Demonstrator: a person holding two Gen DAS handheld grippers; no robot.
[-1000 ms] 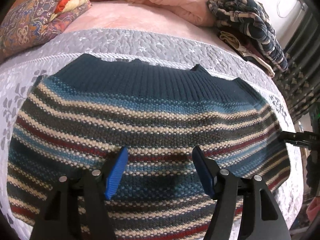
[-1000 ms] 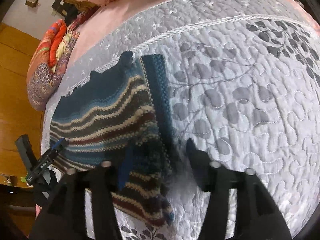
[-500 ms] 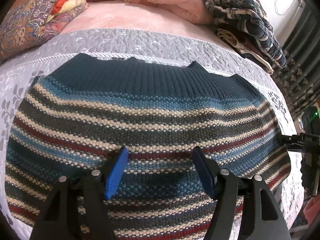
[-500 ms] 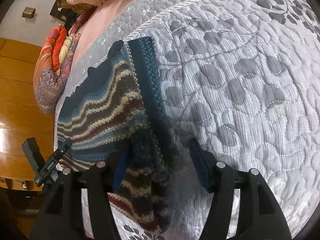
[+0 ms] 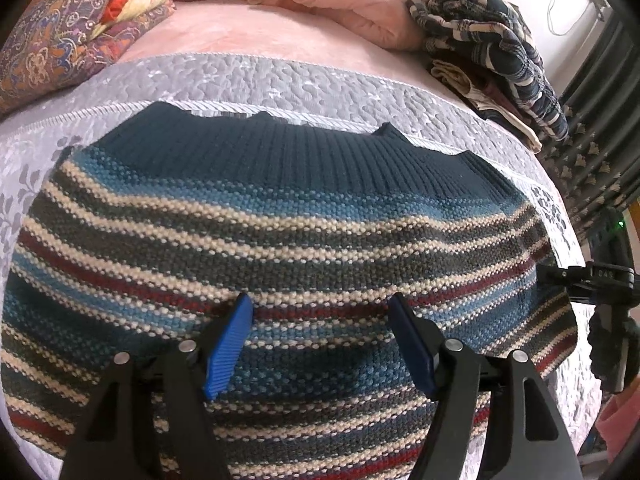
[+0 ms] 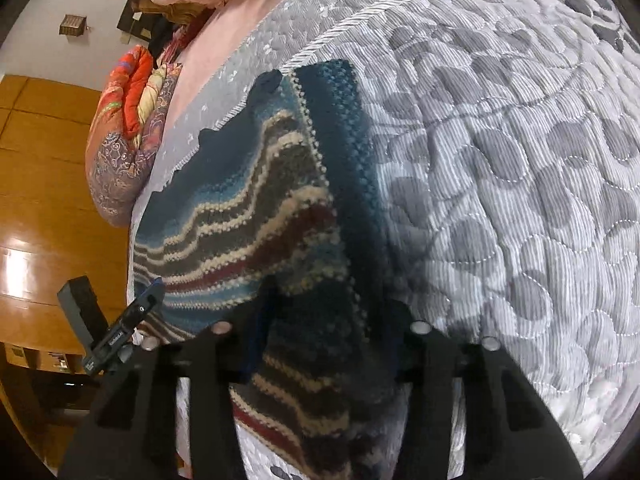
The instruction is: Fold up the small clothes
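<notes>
Two grippers over one striped sweater (image 5: pixel 280 240) | sweater flat on grey quilt (image 6: pixel 500 160), centre frame | left gripper (image 5: pixel 320 340) jaws spread, empty, above it | right gripper (image 6: pixel 332 336) jaws parted astride its edge

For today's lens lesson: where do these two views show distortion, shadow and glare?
Left wrist view: fisheye bows the striped sweater into a dome, corners dark. Right wrist view: the right gripper sits in deep shadow over the quilt; glare streaks the wooden floor.
</notes>
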